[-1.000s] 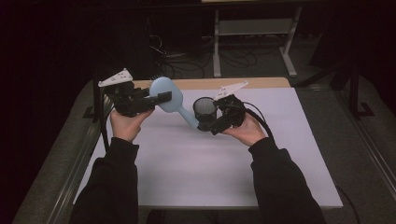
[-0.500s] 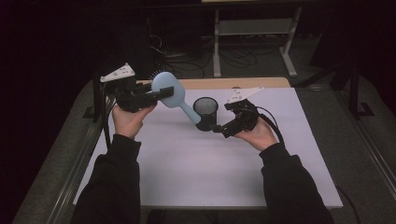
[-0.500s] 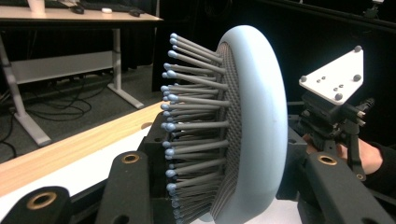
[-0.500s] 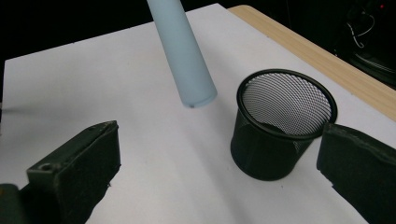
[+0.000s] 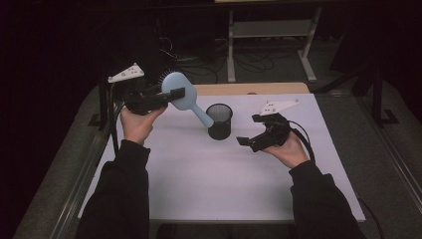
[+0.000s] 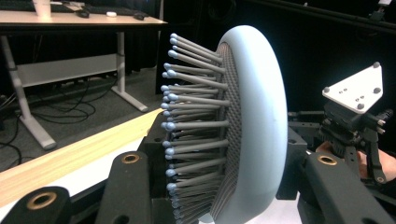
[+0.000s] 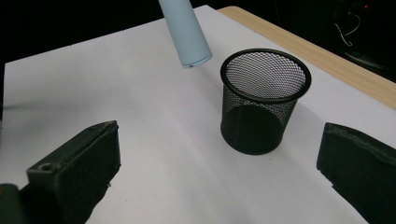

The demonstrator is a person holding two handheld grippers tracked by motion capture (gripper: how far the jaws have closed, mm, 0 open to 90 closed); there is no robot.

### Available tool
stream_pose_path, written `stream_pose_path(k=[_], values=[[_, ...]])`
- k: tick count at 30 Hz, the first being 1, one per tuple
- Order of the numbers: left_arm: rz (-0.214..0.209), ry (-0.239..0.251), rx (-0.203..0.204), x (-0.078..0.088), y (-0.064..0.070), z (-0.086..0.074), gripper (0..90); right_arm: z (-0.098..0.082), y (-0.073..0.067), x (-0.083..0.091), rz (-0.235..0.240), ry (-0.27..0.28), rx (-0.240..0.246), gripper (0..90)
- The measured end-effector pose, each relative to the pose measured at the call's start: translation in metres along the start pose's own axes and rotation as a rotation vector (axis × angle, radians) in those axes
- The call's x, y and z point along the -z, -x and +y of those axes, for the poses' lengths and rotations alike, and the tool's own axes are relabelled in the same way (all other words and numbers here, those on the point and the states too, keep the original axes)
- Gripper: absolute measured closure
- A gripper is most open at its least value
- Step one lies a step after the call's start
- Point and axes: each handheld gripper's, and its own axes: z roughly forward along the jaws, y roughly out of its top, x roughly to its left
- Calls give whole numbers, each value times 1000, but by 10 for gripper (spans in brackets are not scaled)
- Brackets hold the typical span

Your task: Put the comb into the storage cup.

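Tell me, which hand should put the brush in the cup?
Left, probably. The left gripper already clamps the brush by its head, handle tip slanting down beside the cup. The right gripper is open, empty and off to the side.

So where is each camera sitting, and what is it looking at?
High view: above the person's side, looking down on the table; both forearms, left gripper, right gripper.
Left gripper view: rides the left gripper, looking along its jaws shut on the blue hairbrush.
Right gripper view: rides the right gripper, open jaws framing the mesh cup.
Shared: the hairbrush is in all three views.
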Motion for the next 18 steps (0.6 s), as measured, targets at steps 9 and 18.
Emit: stream_pose_path(k=[9, 18], values=[[3, 6, -19, -6, 1, 12, 528, -16, 6, 19, -17, 35, -30, 0], [8, 6, -25, -16, 0, 20, 528, -36, 11, 39, -25, 41, -67, 0]])
